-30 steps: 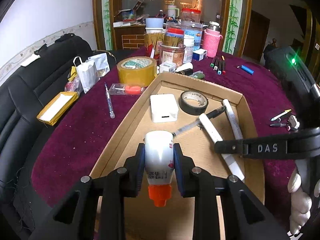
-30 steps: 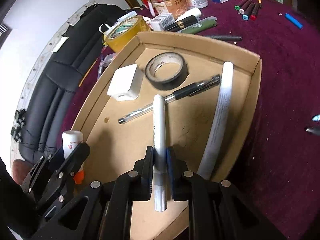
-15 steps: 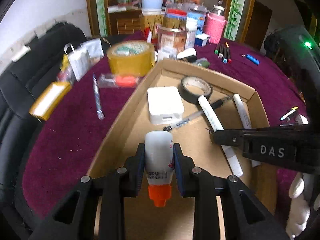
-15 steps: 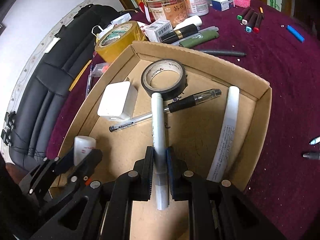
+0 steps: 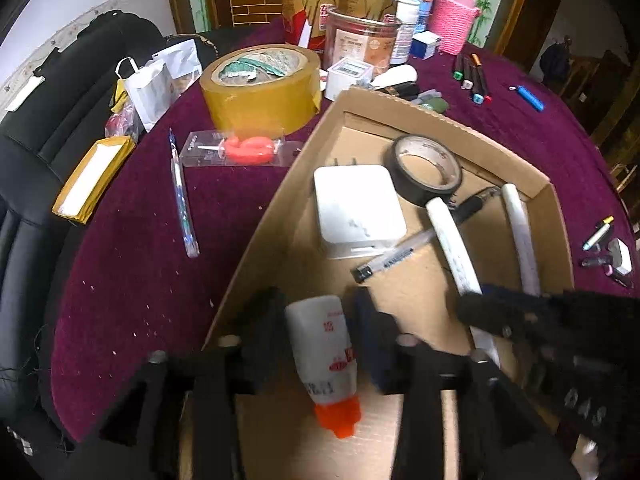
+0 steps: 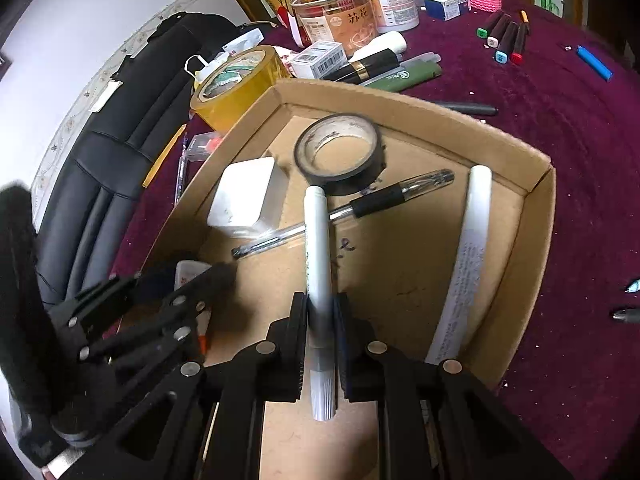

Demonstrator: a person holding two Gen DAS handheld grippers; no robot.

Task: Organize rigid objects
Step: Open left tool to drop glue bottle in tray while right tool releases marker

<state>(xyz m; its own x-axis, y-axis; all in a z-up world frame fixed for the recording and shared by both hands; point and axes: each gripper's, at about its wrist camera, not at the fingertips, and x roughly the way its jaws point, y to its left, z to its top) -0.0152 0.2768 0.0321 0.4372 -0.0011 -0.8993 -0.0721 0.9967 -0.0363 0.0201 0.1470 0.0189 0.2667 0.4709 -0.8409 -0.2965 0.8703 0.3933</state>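
Both tools are dipping lower into the cardboard box (image 5: 400, 104) | left tool (image 5: 320, 340) spreading, glue bottle (image 5: 324, 344) tilting loose between | right tool (image 6: 320, 320) pinching white marker (image 6: 318, 248) | release low, flat | open floor near front wall, charger (image 5: 356, 208) crowding ahead.

- My left gripper (image 5: 320, 344) sits spread around a glue bottle (image 5: 326, 354), orange cap nearest me.
- Beyond, in the box (image 5: 256, 240): charger (image 5: 356, 208), black tape (image 5: 426, 168), pen (image 5: 400, 256).
- Right gripper (image 5: 532, 320) pinches a white marker (image 5: 452, 240).
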